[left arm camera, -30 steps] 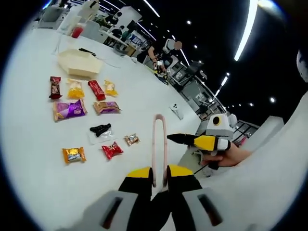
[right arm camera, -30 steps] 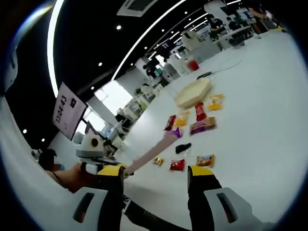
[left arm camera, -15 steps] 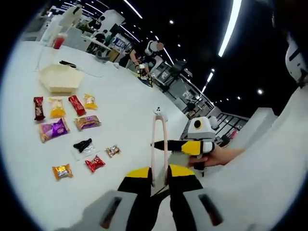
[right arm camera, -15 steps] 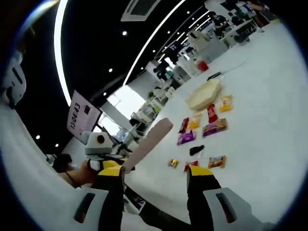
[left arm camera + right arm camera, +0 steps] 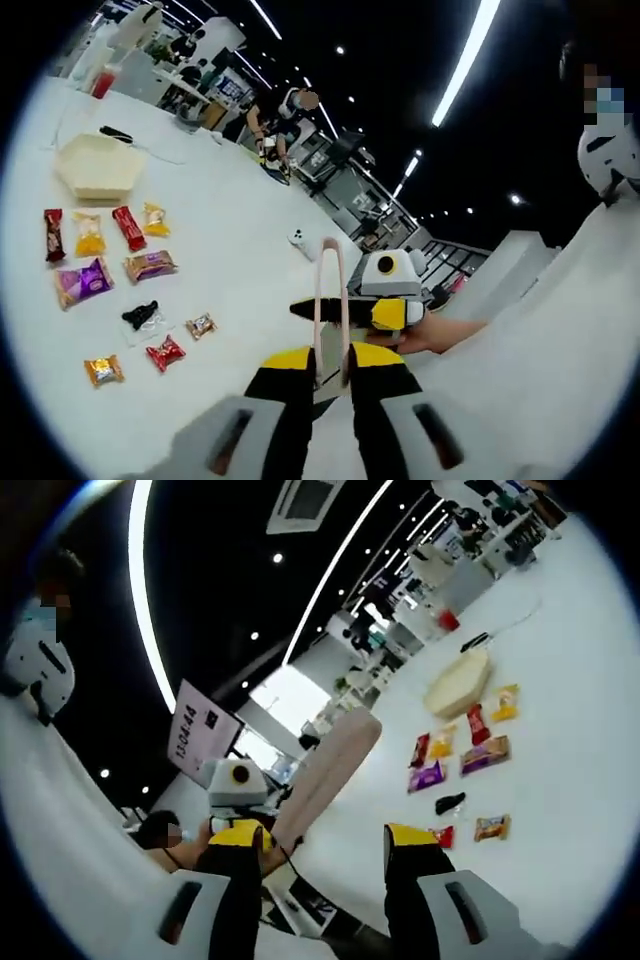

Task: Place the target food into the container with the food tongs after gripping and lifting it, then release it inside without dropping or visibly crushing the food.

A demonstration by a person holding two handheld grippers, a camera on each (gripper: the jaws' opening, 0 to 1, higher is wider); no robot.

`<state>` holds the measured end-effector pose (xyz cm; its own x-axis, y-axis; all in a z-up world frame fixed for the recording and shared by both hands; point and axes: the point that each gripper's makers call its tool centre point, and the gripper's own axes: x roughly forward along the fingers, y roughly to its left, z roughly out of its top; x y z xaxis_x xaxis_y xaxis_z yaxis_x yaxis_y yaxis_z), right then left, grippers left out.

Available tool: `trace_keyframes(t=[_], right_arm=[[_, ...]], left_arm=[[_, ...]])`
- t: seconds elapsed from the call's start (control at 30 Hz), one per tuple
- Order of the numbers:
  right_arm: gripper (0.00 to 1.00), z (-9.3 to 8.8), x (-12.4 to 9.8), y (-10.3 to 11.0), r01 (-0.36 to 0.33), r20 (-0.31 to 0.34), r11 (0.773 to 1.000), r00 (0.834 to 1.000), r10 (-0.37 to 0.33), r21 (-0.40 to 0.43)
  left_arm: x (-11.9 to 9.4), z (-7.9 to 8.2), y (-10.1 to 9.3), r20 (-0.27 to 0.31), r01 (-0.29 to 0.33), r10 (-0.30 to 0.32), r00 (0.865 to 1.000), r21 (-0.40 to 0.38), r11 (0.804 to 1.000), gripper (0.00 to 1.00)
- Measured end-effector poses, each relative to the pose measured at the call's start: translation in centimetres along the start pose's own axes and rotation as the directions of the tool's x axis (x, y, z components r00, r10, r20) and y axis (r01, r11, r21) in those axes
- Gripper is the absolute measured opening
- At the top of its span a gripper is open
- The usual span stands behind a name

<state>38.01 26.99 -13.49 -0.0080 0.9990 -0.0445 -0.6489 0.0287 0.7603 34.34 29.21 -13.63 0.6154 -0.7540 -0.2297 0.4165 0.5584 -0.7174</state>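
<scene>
the left gripper [image 5: 329,362] holds the pink food tongs [image 5: 330,300] between narrow fingers. the right gripper [image 5: 325,842] has wide fingers. wrapped snacks [image 5: 110,265] lie on the white desk [image 5: 230,230] at 9 o'clock, the cream container [image 5: 93,167] beyond at 10.

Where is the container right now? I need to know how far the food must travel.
In the left gripper view, the cream container sits at the table's far upper left, beyond the row of snack packets, beside a black object.
</scene>
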Motion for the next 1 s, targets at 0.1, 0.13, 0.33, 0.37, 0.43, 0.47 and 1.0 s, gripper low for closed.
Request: trace_keyframes(t=[0.1,0.13,0.33,0.37,0.43,0.47,1.0], right_arm=[[0.46,0.6,0.1,0.4,-0.015,0.015,1.000,1.000,0.015,0.004],[0.47,0.7,0.1,0.5,-0.022,0.019,1.000,1.000,0.022,0.004],[0.41,1.4,0.4,1.6,-0.065,0.034,0.998,0.997,0.064,0.018],[0.41,1.4,0.6,1.8,-0.073,0.032,0.997,0.997,0.072,0.019],[0.39,1.4,0.7,2.0,-0.084,0.029,0.996,0.996,0.084,0.022],[0.38,1.3,0.7,2.0,-0.086,0.028,0.996,0.996,0.086,0.022],[0.20,0.9,0.9,3.4,-0.156,-0.014,0.985,0.987,0.158,0.078]], left_arm=[[0.2,0.5,-2.0,0.015,0.103,-0.102,0.995,-0.042,0.994,0.11],[0.3,0.8,-2.2,0.031,0.116,-0.114,0.993,-0.042,0.992,0.11],[0.4,0.8,-2.2,0.018,0.130,-0.129,0.991,-0.061,0.990,0.11],[0.4,0.8,-2.3,0.014,0.133,-0.133,0.991,-0.058,0.989,0.11],[0.4,0.7,-2.4,0.011,0.138,-0.138,0.990,-0.061,0.989,0.11],[0.4,0.7,-2.5,0.009,0.142,-0.142,0.990,-0.063,0.988,0.11],[0.4,0.3,-2.6,-0.045,0.173,-0.177,0.983,-0.086,0.981,0.11]])
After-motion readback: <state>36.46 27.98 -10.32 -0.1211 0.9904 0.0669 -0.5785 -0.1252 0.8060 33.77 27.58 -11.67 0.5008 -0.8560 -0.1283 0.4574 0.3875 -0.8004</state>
